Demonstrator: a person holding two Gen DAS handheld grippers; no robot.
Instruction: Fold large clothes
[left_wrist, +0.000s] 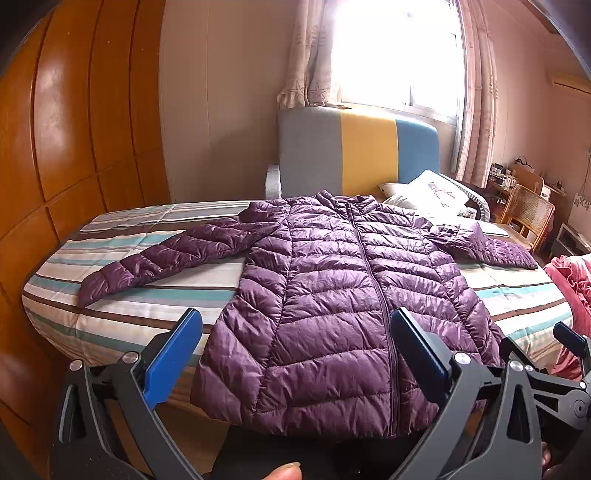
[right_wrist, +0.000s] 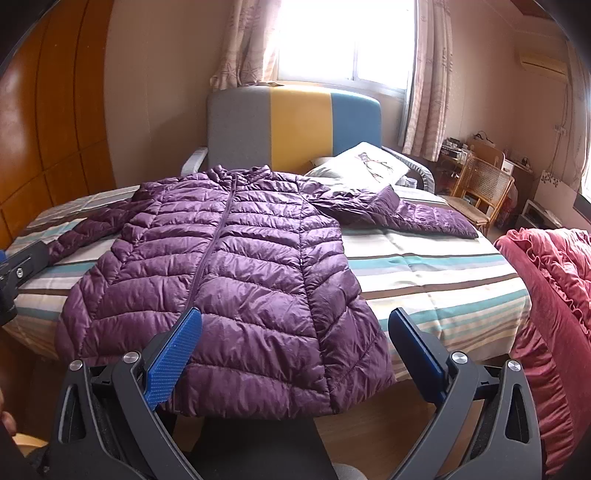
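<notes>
The bed (left_wrist: 122, 295) carries the purple jacket (left_wrist: 332, 295) flat, zipped, front up, collar toward the headboard and hem hanging over the near edge, so its long axis runs straight away from both tongs. The left tongs (left_wrist: 295, 354) and right tongs (right_wrist: 295, 354) hover just short of the hem, wide apart and empty, about equally near.

Purple quilted puffer jacket (left_wrist: 332, 295) lies flat and face-up on the striped bed (left_wrist: 147, 306), zipped shut, collar toward the headboard (left_wrist: 354, 147), hem hanging just over the bed's near edge. Both sleeves are spread outward across the bed; the one on the pillow (left_wrist: 424, 192) side is crumpled at the shoulder.
</notes>
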